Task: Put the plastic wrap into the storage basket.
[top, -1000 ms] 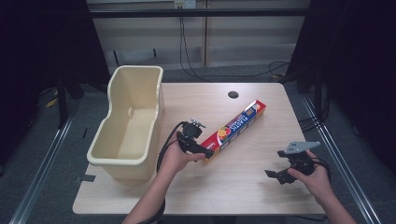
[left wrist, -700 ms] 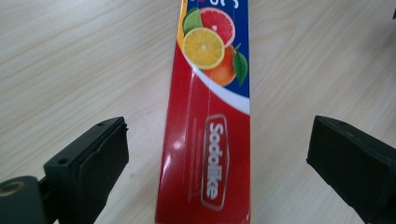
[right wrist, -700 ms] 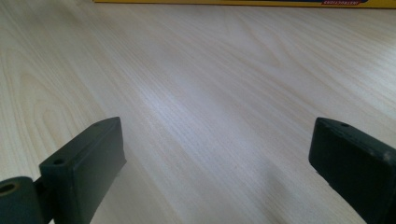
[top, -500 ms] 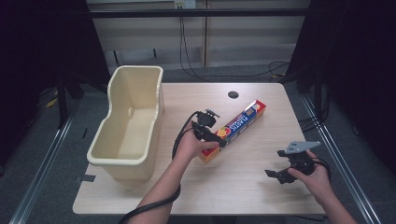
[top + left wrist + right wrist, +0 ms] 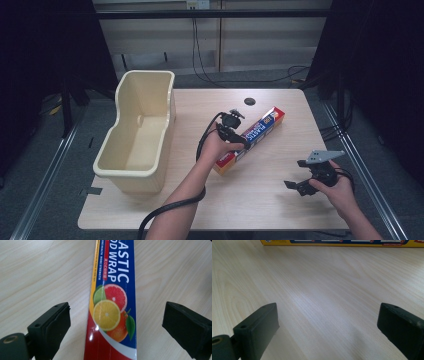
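The left gripper (image 5: 116,322), jaws spread, is straddling the wrap box (image 5: 250,139), whose long axis is running seven to one o'clock mid-worktop (image 5: 280,210); the right gripper (image 5: 305,175), also spread, is idling at four o'clock.

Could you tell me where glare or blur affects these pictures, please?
Left gripper view: a bright glare spot on the plastic wrap box, and the near fingers look soft. Right gripper view: a pale sheen on the table. High view: even light on the table, dark surroundings.
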Demonstrator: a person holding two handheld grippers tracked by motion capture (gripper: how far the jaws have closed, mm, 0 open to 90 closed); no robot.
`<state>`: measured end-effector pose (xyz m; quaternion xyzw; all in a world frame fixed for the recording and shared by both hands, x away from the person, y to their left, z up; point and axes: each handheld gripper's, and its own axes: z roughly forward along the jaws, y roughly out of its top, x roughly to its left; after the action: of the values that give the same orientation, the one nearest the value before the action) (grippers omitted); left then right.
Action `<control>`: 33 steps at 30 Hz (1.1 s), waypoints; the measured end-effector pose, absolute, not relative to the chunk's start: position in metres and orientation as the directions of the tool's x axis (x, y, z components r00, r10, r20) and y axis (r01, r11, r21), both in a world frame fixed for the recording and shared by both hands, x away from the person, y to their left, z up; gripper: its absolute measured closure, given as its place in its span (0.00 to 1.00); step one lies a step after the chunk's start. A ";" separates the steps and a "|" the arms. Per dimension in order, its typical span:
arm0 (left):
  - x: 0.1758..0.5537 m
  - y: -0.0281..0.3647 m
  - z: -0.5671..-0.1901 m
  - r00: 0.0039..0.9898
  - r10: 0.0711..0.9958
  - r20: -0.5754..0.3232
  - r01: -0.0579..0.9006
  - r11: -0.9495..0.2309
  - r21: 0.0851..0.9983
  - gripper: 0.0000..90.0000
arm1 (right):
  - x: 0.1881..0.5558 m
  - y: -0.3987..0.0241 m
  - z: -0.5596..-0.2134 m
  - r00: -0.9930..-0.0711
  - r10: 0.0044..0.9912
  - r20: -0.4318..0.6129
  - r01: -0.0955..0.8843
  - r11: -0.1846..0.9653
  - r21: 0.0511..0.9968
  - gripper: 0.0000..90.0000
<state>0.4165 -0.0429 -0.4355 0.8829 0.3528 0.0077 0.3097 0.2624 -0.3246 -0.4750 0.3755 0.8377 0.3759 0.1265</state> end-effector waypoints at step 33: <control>0.446 -0.078 -0.446 0.759 0.621 -0.197 0.620 -0.595 0.512 0.17 | 0.263 -0.326 -0.470 -0.676 0.733 0.072 0.529 0.416 0.740 0.04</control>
<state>0.4458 -0.0784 -0.4464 0.8930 0.3475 0.0012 0.2859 0.2629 -0.3265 -0.4705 0.3798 0.8308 0.3846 0.1324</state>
